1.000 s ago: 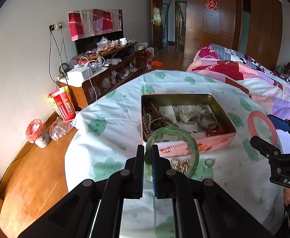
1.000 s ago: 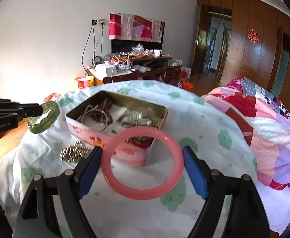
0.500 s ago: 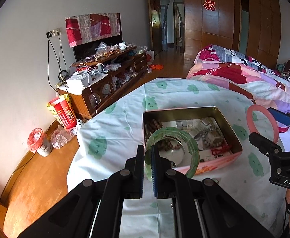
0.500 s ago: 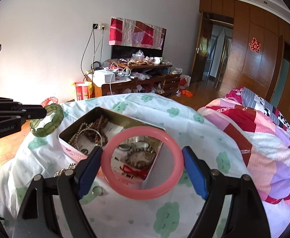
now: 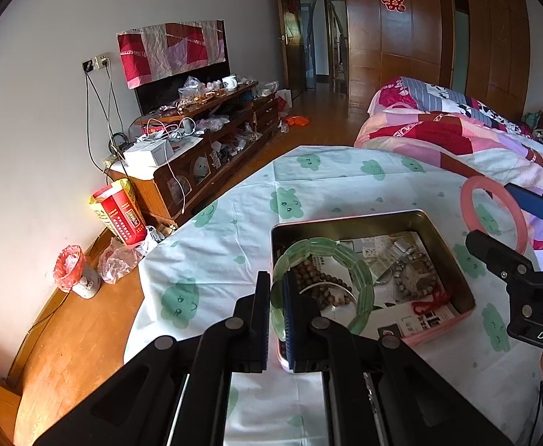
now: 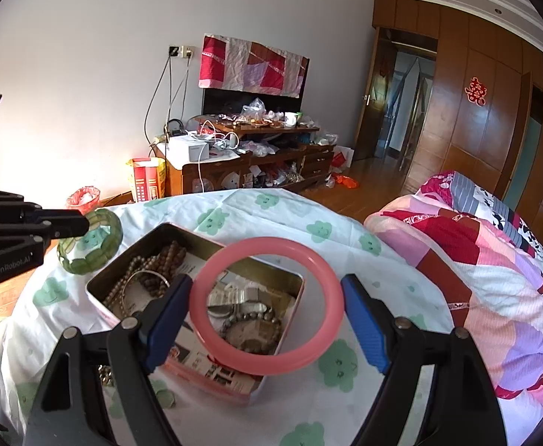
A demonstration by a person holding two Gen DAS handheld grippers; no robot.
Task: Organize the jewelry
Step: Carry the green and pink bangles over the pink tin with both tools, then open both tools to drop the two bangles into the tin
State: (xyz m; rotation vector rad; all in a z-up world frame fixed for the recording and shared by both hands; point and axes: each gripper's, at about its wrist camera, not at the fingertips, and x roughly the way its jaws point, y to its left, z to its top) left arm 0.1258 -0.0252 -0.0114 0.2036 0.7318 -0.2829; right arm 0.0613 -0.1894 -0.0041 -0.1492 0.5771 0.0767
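Two bangles clamped: left gripper [image 5: 277, 290] fingers pinch green bangle [image 5: 345, 252], right gripper [image 6: 265, 308] spans pink bangle [image 6: 267, 304]; tin [image 6: 96, 286] contents partly hidden.

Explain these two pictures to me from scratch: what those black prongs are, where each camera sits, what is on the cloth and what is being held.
No robot is here. A person holds a two-fingered tool in each hand, with a wide-angle camera on each looking forward along its fingers.

The left tool is seen from its own camera. It is shut on the edge of a green bangle, above an open tin of bead strings and other jewelry.

The right tool is seen from the other camera. Its blue pads stand wide, gripping a pink bangle across its width.

Each camera also catches the other tool at its edge. The tin rests on a white cloth with green prints.
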